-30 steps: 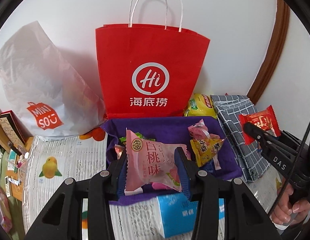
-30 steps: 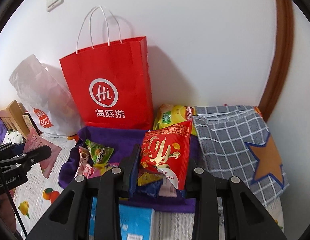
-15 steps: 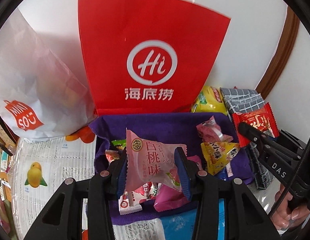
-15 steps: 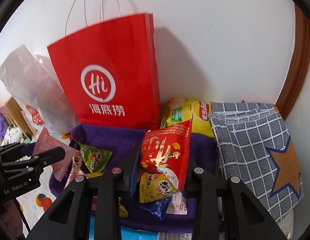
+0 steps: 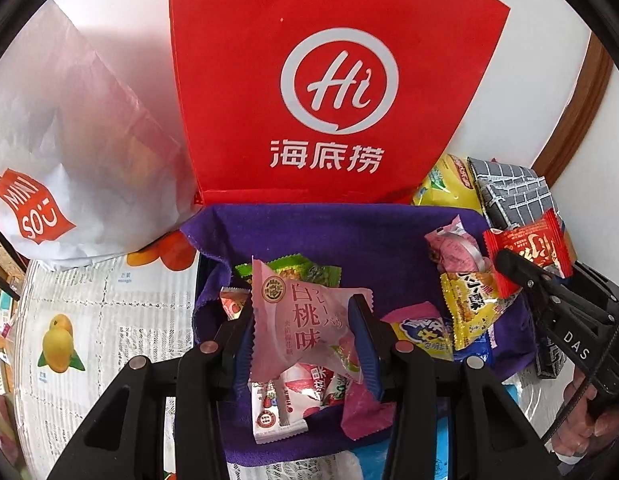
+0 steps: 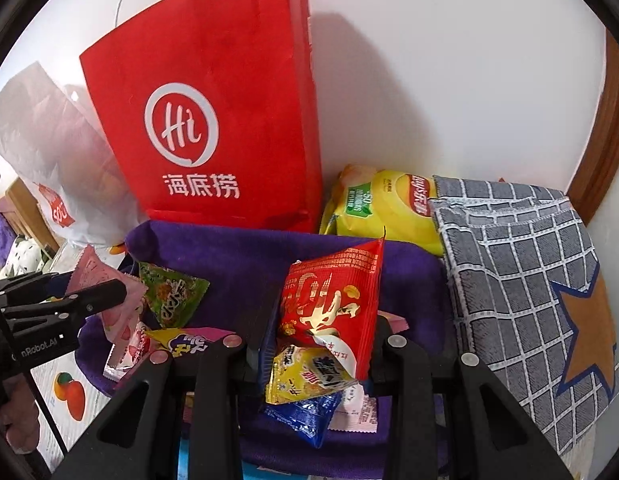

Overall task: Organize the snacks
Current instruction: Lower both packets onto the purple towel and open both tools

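Left gripper point(image 5: 307, 334): we pinch a pink pack point(image 5: 305, 328)
Right gripper point(image 6: 321, 340): we pinch a red pack point(image 6: 329, 304) over the purple bin point(image 6: 229, 248)

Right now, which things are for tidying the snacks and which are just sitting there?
For the job: pink snack packet in left gripper; red snack packet in right gripper; purple cloth bin of snacks.

Just sitting: red paper bag, white plastic bag, checked cloth, yellow chips bag.

Two handheld grippers of matte black plastic – the left gripper point(image 5: 307, 334) with blue-edged pads and round silver rivets on its triangular cut-out arms, the right gripper point(image 6: 321, 344) built alike – each carrying white lettering on its side, with a thin black cable running along the body.
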`<state>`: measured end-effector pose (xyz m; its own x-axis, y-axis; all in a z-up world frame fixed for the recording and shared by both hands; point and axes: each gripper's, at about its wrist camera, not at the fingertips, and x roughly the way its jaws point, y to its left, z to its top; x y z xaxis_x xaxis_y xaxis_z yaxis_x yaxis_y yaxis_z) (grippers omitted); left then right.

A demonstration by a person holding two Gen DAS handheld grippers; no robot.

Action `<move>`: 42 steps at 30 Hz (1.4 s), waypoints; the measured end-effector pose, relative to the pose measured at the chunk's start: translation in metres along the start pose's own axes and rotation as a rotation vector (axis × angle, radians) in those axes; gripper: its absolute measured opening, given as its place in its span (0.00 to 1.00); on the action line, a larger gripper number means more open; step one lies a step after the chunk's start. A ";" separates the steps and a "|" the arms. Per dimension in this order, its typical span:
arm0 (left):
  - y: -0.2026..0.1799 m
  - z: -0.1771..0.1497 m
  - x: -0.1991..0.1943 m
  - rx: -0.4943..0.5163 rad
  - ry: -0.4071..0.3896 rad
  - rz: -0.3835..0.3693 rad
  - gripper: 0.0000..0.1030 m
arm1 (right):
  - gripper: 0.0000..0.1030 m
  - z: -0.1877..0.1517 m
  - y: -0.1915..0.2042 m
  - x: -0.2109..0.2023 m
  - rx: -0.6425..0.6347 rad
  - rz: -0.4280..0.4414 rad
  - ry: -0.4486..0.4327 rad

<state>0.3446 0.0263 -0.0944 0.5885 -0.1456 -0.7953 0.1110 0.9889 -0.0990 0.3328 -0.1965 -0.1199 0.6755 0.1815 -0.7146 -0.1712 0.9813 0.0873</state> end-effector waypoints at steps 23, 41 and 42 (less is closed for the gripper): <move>0.008 -0.001 0.011 -0.017 0.027 0.003 0.41 | 0.32 -0.005 0.011 0.015 -0.058 0.015 0.047; 0.004 -0.002 0.022 -0.014 0.059 0.003 0.41 | 0.33 -0.008 0.011 0.026 -0.078 -0.006 0.089; 0.004 -0.002 0.022 -0.013 0.059 0.003 0.41 | 0.33 -0.008 0.012 0.026 -0.078 -0.007 0.091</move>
<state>0.3561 0.0273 -0.1135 0.5408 -0.1411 -0.8293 0.0987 0.9897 -0.1040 0.3425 -0.1808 -0.1435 0.6095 0.1648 -0.7755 -0.2248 0.9739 0.0303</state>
